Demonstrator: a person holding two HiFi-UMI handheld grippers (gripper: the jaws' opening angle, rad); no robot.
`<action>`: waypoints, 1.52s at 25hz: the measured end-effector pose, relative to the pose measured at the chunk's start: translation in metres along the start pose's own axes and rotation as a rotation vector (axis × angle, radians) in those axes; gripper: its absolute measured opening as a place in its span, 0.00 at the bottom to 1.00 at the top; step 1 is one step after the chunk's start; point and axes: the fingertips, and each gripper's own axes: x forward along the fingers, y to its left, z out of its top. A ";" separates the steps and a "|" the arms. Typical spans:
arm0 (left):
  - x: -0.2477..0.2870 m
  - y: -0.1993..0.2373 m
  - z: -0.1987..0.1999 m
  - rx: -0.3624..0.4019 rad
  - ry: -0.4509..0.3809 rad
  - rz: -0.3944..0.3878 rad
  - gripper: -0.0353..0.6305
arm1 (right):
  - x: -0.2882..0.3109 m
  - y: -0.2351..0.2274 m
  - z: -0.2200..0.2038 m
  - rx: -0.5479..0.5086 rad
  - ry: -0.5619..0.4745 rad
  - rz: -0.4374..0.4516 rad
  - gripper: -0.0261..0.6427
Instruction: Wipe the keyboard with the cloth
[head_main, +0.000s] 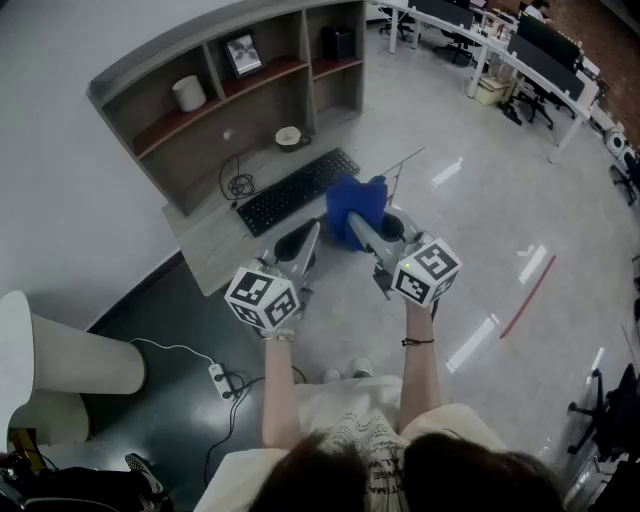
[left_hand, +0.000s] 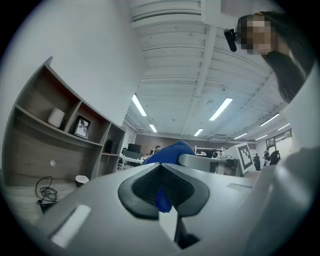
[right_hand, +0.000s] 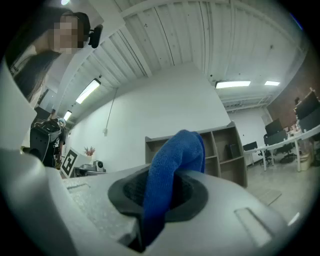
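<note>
**Both tools gripping the cloth short of the keyboard**

The person is holding the left tool (head_main: 308, 238) and the right tool (head_main: 358, 225) out in front, side by side, both pointing toward the desk (head_main: 215, 240). A blue cloth (head_main: 357, 205) is hanging bunched between the two tips. The right tool's jaws are clamping a thick fold of it, which is rising out of the pads and arching over the top. The left tool's jaws are pinching together on a thin corner, with only a small blue tab showing between the pads.

The black keyboard (head_main: 297, 190) is lying slantwise on the desk, beyond the tools and to their left. The cloth is sitting near the keyboard's right end, by the desk's front corner; neither tool is touching the keys. Whether the cloth is resting on anything cannot be told.

Behind the keyboard a coiled cable (head_main: 238, 185) and a small bowl (head_main: 288, 137) are lying at the foot of a shelf unit (head_main: 250, 90).
</note>
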 end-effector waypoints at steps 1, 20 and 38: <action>0.000 -0.001 0.000 0.002 0.002 -0.002 0.06 | 0.000 0.000 0.001 0.000 -0.001 0.000 0.13; 0.054 -0.017 -0.014 -0.006 0.005 0.012 0.06 | -0.026 -0.049 0.009 -0.016 0.014 -0.005 0.13; 0.101 -0.039 -0.043 -0.018 0.043 0.064 0.06 | -0.060 -0.108 -0.003 0.034 0.023 -0.005 0.13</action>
